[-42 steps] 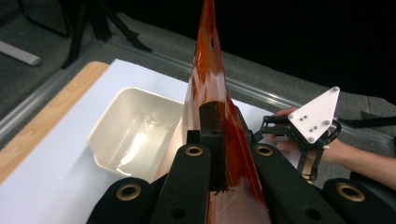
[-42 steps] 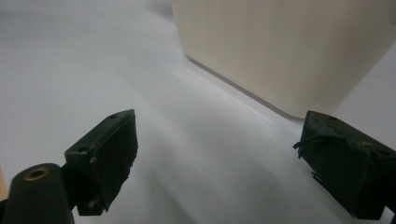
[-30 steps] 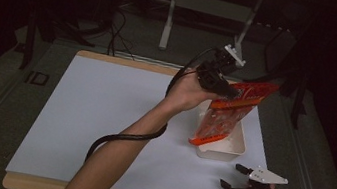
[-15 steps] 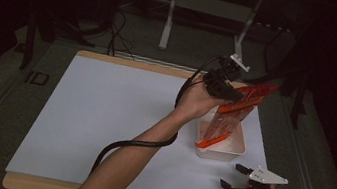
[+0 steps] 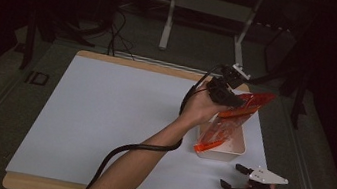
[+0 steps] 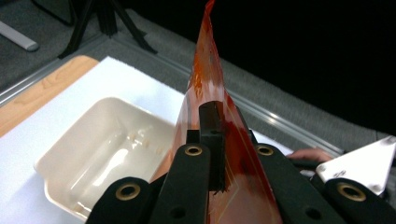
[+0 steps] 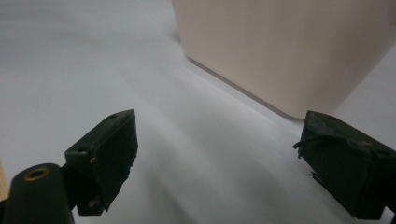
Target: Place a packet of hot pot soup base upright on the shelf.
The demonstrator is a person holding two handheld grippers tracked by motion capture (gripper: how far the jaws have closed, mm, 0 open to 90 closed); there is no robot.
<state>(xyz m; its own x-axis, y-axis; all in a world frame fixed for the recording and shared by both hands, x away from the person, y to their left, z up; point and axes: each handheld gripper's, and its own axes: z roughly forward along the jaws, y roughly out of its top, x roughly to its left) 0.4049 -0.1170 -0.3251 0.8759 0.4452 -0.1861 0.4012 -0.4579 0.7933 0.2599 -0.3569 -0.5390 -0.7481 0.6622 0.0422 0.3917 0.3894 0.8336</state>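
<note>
**Orange pouch held over the tray**

High view: the left gripper (image 5: 236, 100) clamps an orange pouch (image 5: 225, 125) above the white tray (image 5: 235, 150), counter's right side.

Left gripper view: jaws pinch the pouch.

Right gripper view: the right gripper (image 7: 219, 158) gapes empty near the tray.

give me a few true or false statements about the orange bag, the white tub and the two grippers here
1. The left gripper is shut on the orange plastic bag. True.
2. The bag lies flat on the white mat, away from the tub. False: it is held up, its lower end dipping into the white rectangular tub.
3. The right gripper has its jaws open with nothing between them. True.
4. The right gripper is clamped on the tub's rim. False: it rests on the white mat beside the tub, apart from it.
5. The tub is heaped full of orange pieces. False: the left gripper view shows a mostly bare inside with a few small bits.
</note>
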